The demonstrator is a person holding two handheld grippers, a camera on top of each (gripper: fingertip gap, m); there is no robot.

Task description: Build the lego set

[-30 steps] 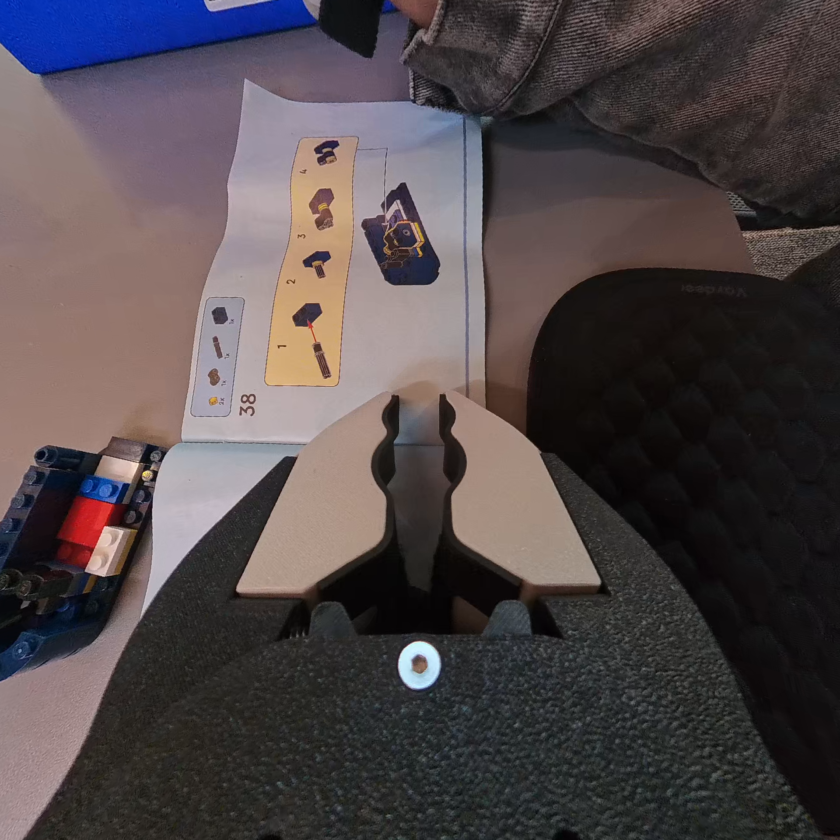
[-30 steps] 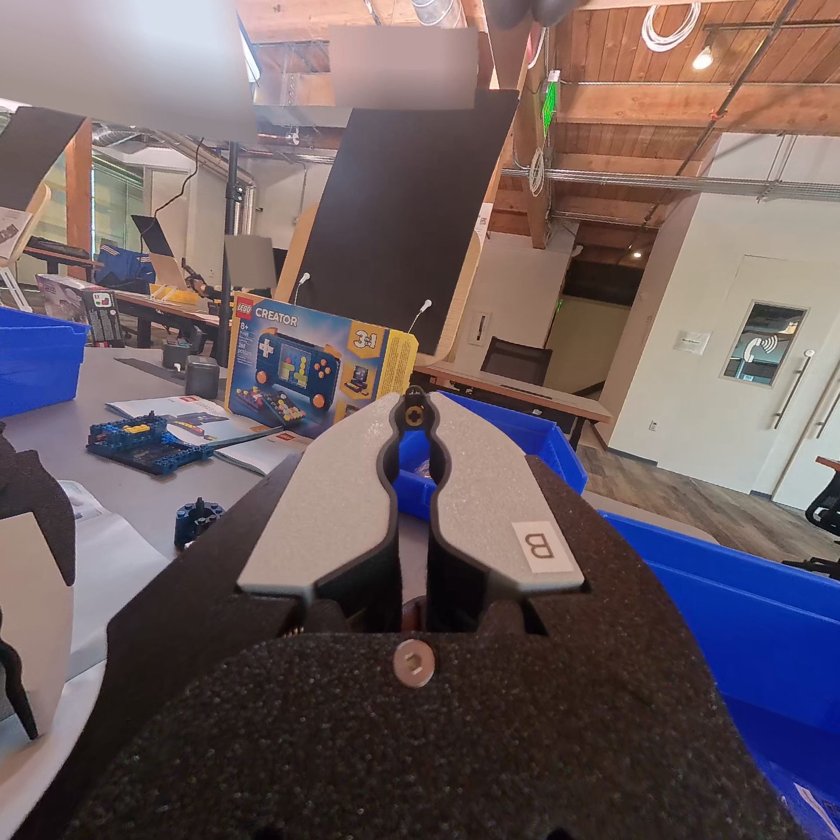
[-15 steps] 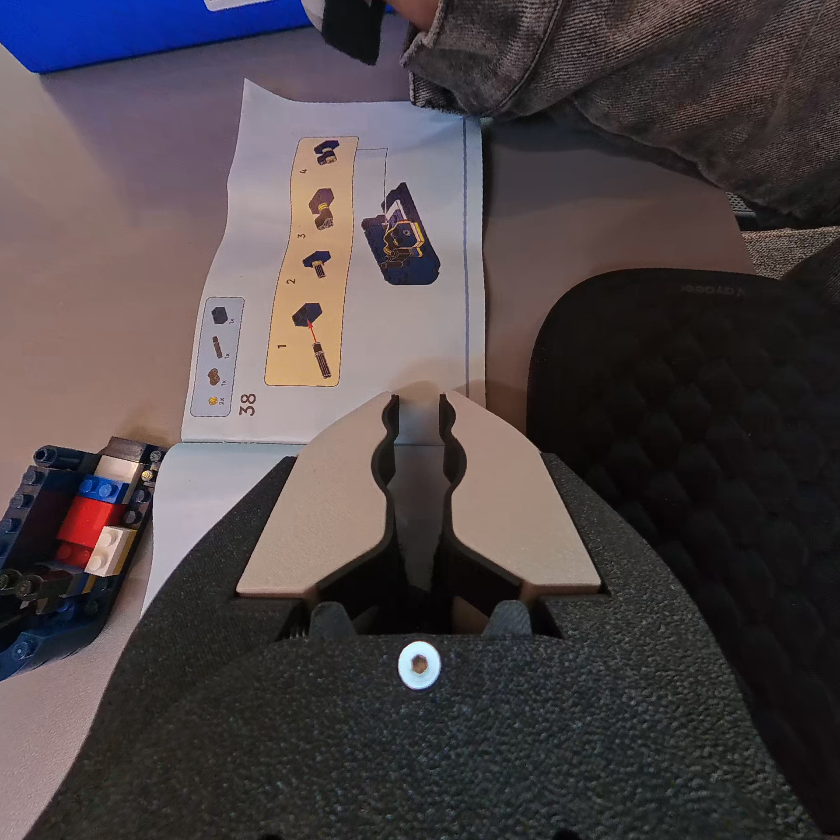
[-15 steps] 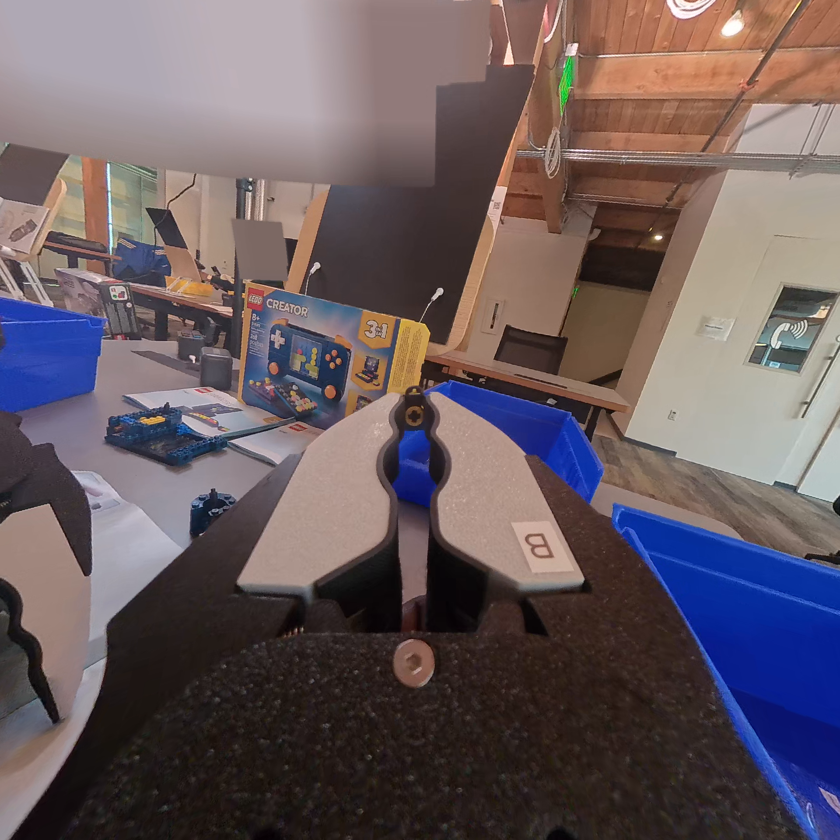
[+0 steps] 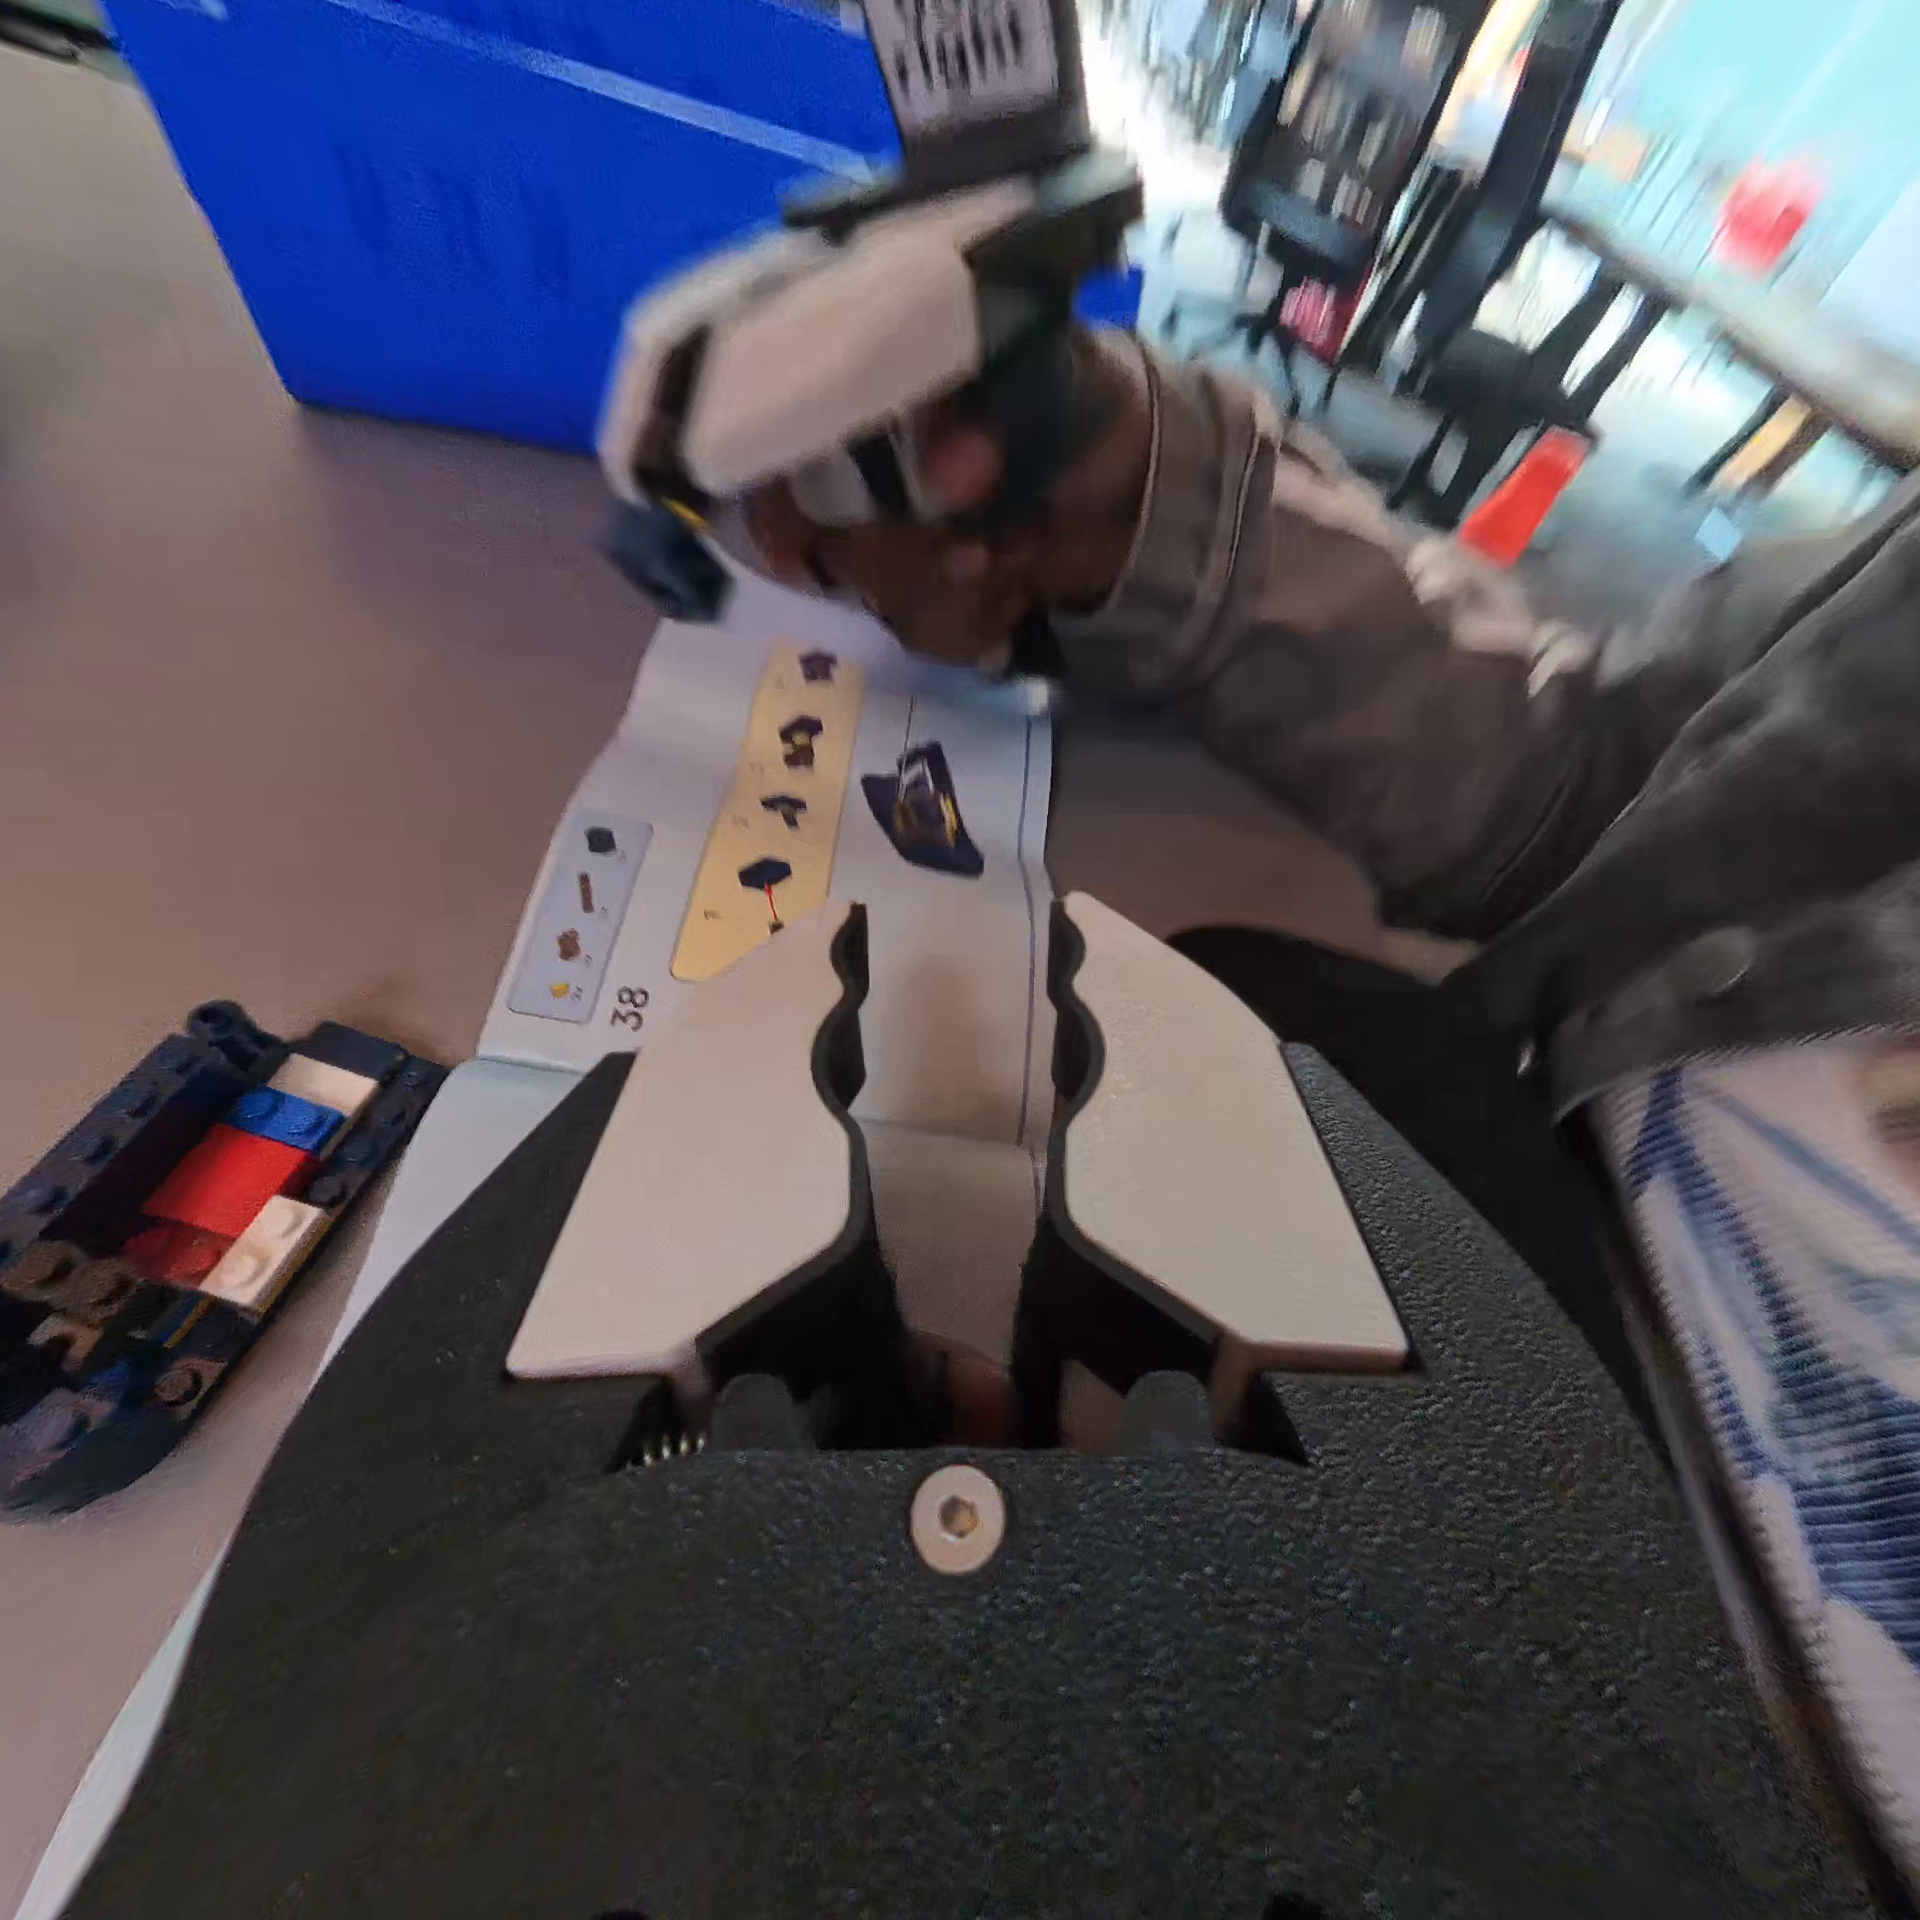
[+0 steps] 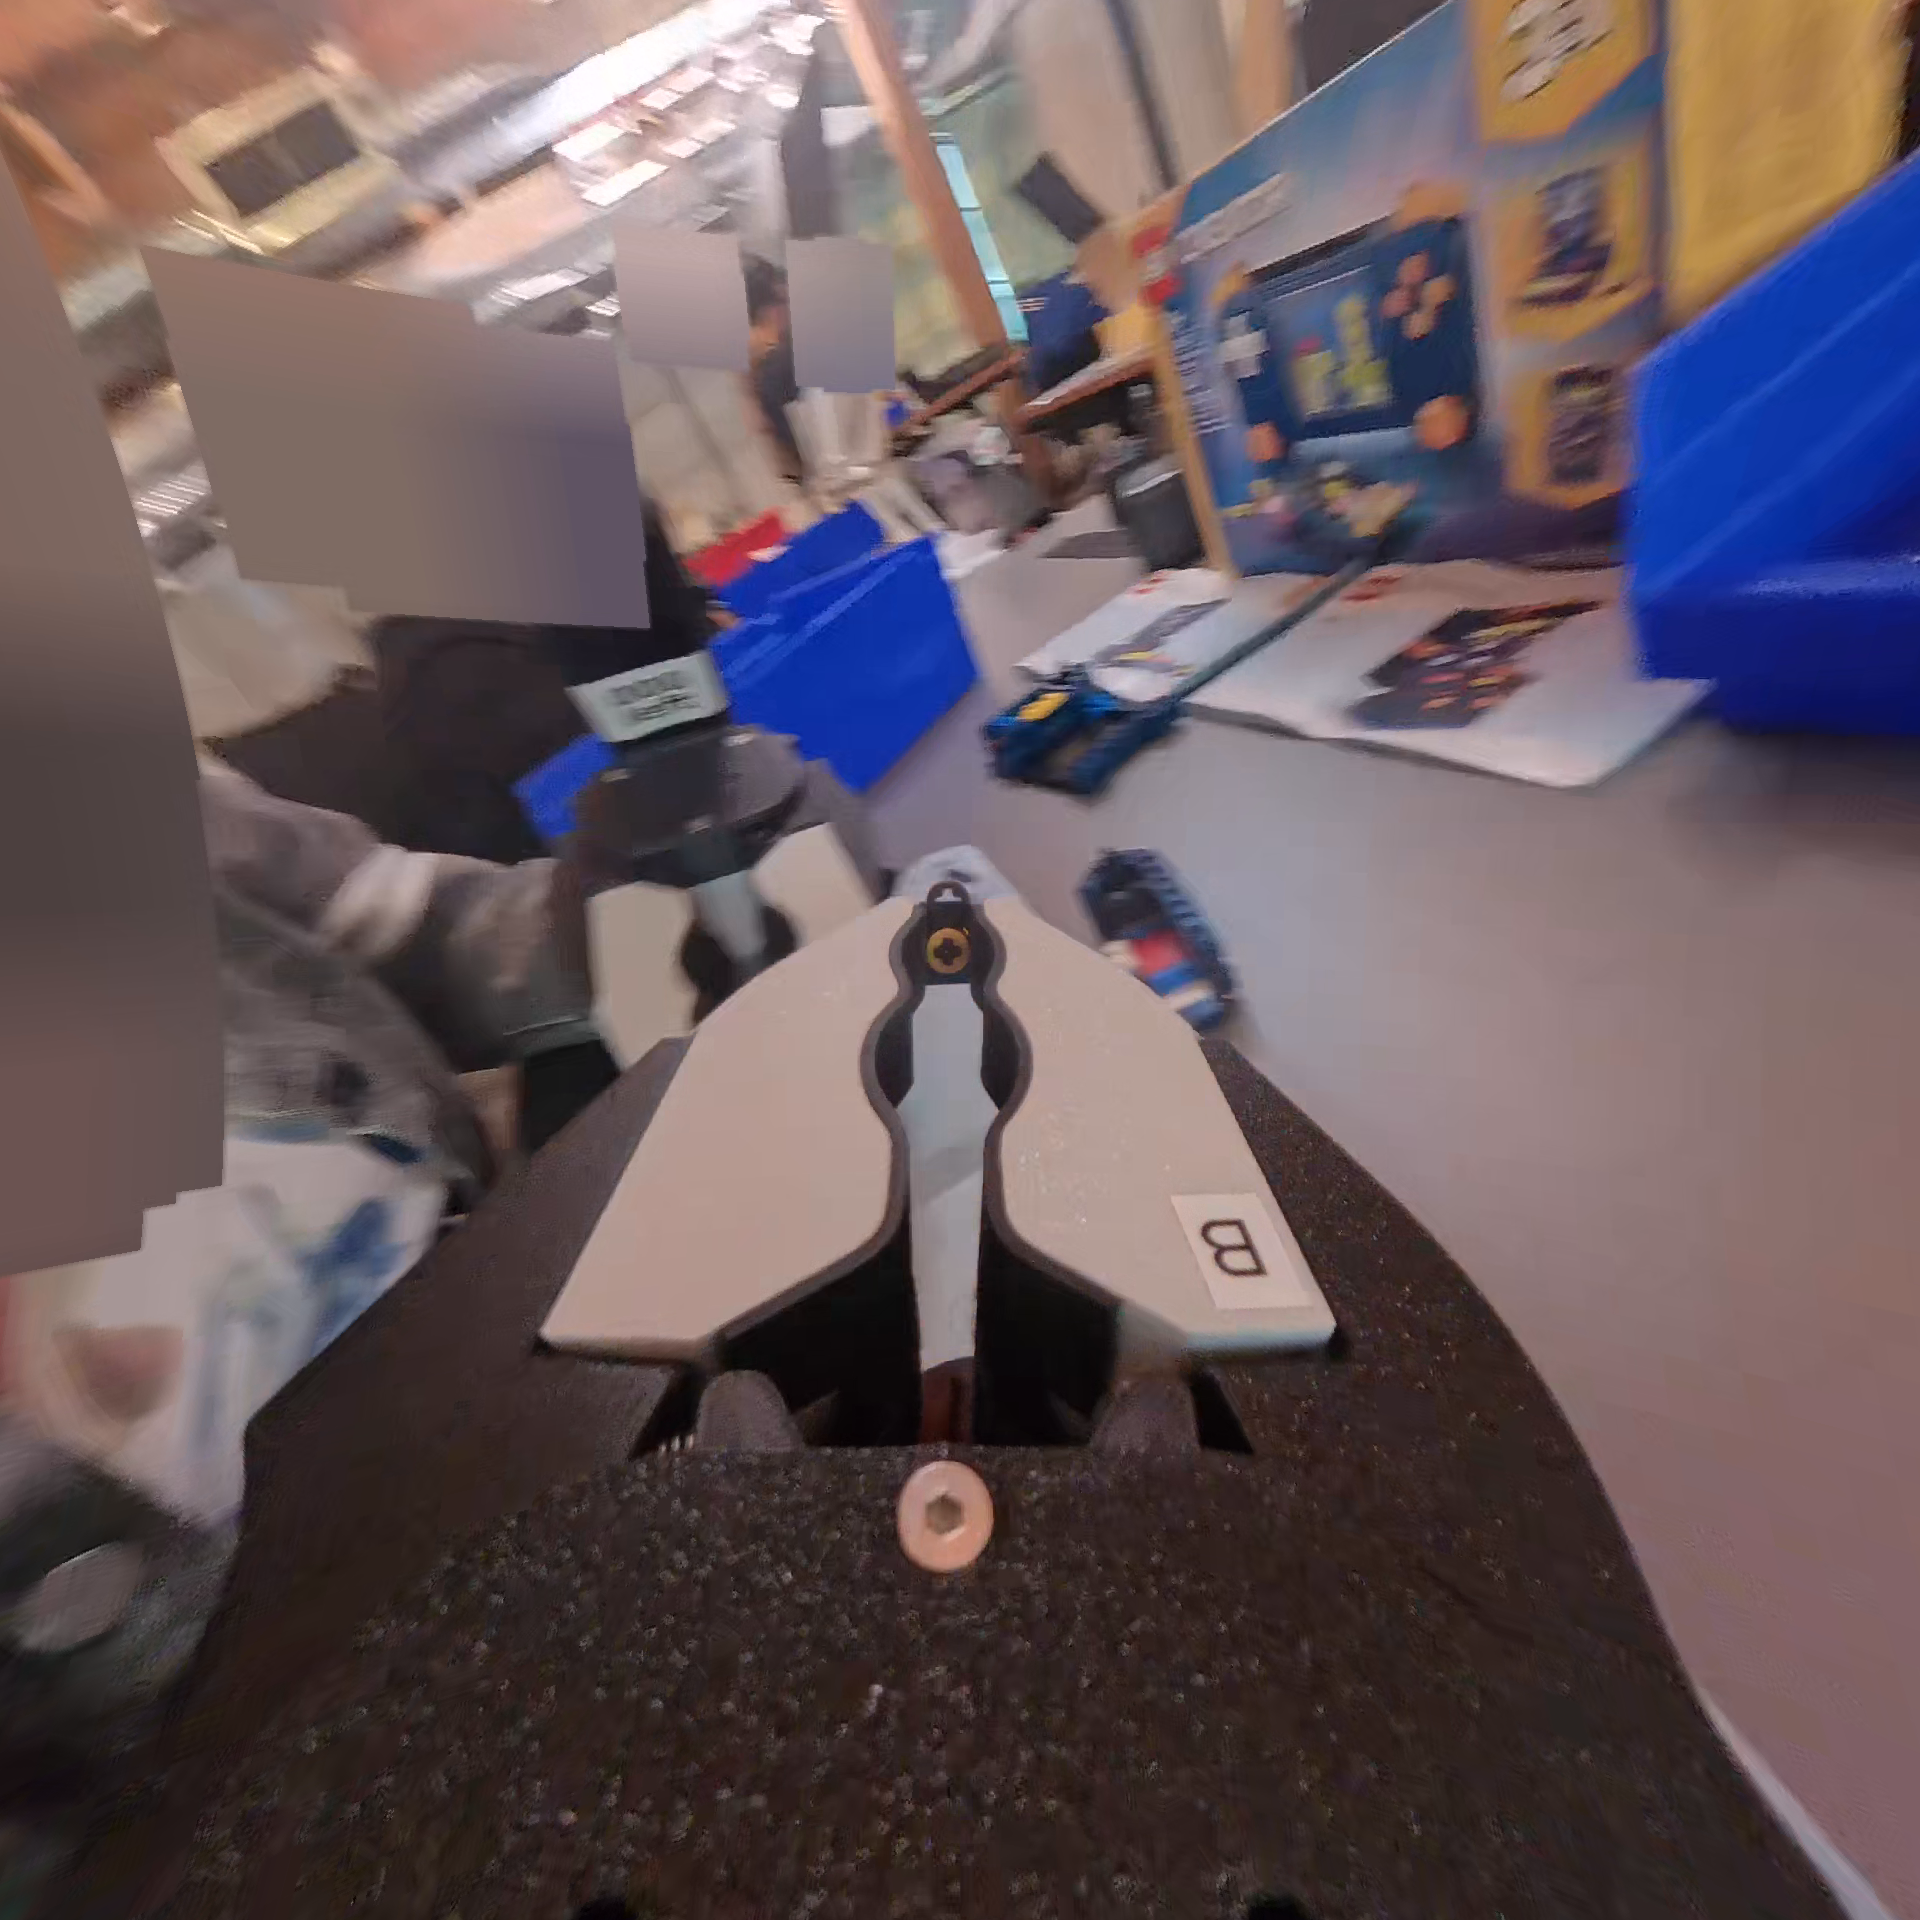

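The left claw (image 5: 956, 925) gapes over the pale open instruction booklet (image 5: 935, 1018), holding nothing, wider than a second ago. The right claw (image 6: 948, 935), nearly closed, pinches one small dark piece with a yellow cross-holed centre (image 6: 948, 951). Beyond on the grey surface (image 6: 1507, 1039) lie two dark-blue brick builds (image 6: 1164, 951) (image 6: 1070, 727).

Grey tabletop (image 6: 1455, 1039); black chairs (image 5: 1475, 343) behind; wooden post (image 6: 914, 166); blurred bright room.

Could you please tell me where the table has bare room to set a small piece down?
The grey table lies bare right of the small brick model, short of the far open booklet. It is crowded around the instruction booklet, under both grippers.
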